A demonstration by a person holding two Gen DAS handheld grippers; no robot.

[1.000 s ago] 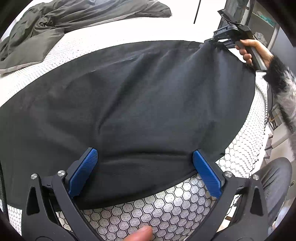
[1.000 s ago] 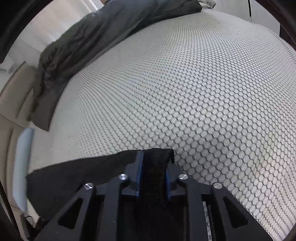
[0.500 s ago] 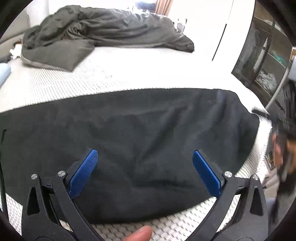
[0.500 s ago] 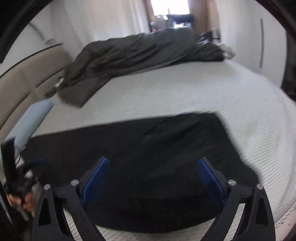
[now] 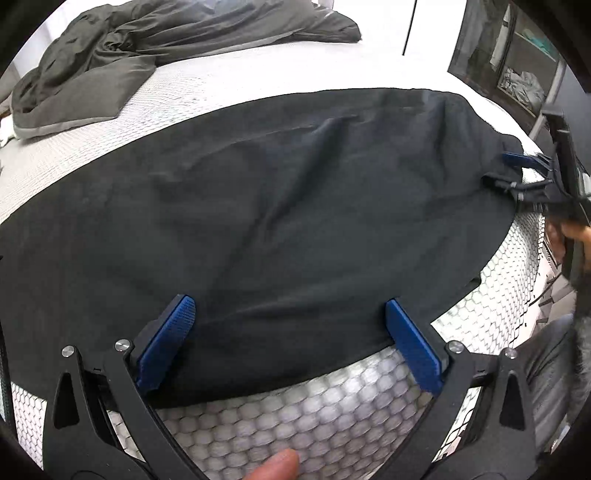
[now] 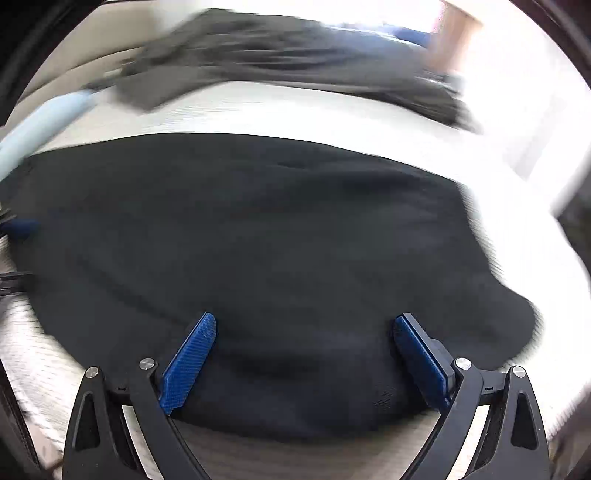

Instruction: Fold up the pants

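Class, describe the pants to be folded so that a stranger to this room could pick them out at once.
Start at the bed with its white honeycomb-patterned cover. The black pants lie spread flat across its near part. Unlike the grey bedding crumpled in a heap at the far end, they are darker and laid out smooth.

You let go of the black pants [image 6: 277,258] — your right tongs [image 6: 301,354] sprang wide and swung back to the near edge, nothing between them.

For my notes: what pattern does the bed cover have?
A white honeycomb pattern on the bed cover, clearest in the left wrist view.
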